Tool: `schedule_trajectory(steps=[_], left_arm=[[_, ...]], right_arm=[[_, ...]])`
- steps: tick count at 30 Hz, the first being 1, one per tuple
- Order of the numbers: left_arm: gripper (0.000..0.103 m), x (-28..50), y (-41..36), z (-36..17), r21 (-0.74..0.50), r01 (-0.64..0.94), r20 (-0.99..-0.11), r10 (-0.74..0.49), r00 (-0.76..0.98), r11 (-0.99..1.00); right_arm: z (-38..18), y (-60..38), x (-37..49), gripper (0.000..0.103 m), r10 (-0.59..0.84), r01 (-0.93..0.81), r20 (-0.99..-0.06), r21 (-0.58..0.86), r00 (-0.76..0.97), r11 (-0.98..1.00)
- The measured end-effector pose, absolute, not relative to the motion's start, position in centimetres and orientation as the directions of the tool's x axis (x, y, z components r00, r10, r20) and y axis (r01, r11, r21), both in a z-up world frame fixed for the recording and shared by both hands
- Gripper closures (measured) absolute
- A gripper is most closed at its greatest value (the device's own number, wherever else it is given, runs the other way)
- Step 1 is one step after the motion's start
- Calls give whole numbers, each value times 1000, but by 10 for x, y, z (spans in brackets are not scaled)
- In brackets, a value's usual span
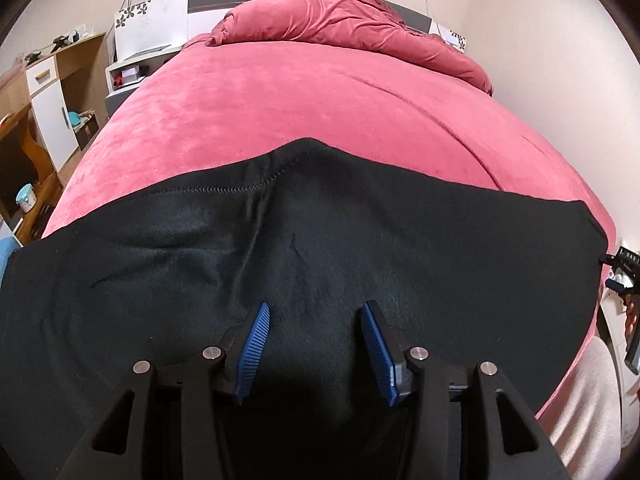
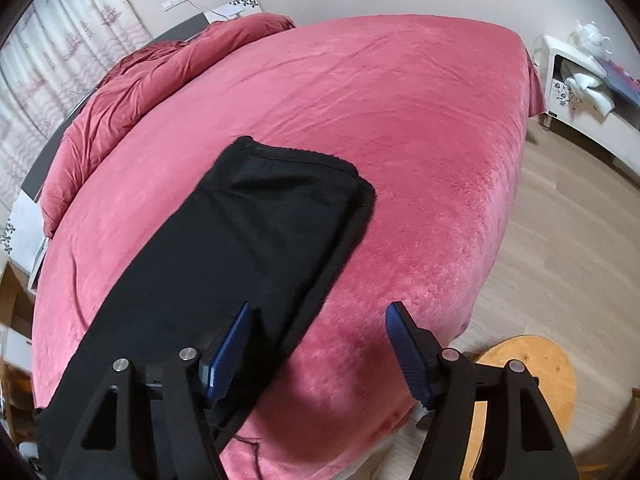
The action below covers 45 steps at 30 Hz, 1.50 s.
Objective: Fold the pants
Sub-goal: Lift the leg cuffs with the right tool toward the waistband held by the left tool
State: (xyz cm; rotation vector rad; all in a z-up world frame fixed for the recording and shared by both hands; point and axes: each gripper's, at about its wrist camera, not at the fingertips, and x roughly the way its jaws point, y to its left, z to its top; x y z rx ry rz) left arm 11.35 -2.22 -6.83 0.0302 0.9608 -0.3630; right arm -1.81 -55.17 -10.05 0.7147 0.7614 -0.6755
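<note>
Both the left hand-held gripper (image 1: pixel 315 354) and right hand-held gripper (image 2: pixel 318 354) are spread and empty, so a shallow pinch may catch only one layer of the black pants (image 1: pixel 280 248) and spoil the fold on the bed (image 2: pixel 400 140).

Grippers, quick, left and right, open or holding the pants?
Left gripper: open above the black pants, gripping nothing.
Right gripper: open, nothing between its fingers; the pants' edge lies by one finger.

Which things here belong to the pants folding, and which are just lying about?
Job: black pants; left gripper, open; right gripper, open; pink bed cover.
Lying about: bunched duvet; wooden stool; teapot; blue tub.
</note>
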Motion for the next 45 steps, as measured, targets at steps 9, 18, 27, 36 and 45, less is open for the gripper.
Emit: schedule_trajectory(steps=[9, 18, 27, 36, 45], left_arm=[[53, 96, -32, -57, -209, 340, -794, -362, 488, 917], [53, 81, -82, -48, -233, 470, -780, -452, 433, 851], [53, 74, -124, -43, -235, 557, -778, -497, 384, 797], [53, 77, -153, -49, -236, 583, -796, -499, 343, 777], [53, 85, -153, -64, -260, 566, -812, -494, 310, 783]], right_arm=[[-104, -563, -6, 32, -264, 738, -781, 338, 566, 584], [-111, -594, -16, 32, -223, 718, -730, 481, 646, 503], [-114, -613, -20, 31, -206, 671, -665, 584, 718, 457], [-123, -629, -7, 49, -159, 608, -603, 678, 781, 412], [-111, -627, -9, 76, -157, 610, -608, 671, 778, 422]])
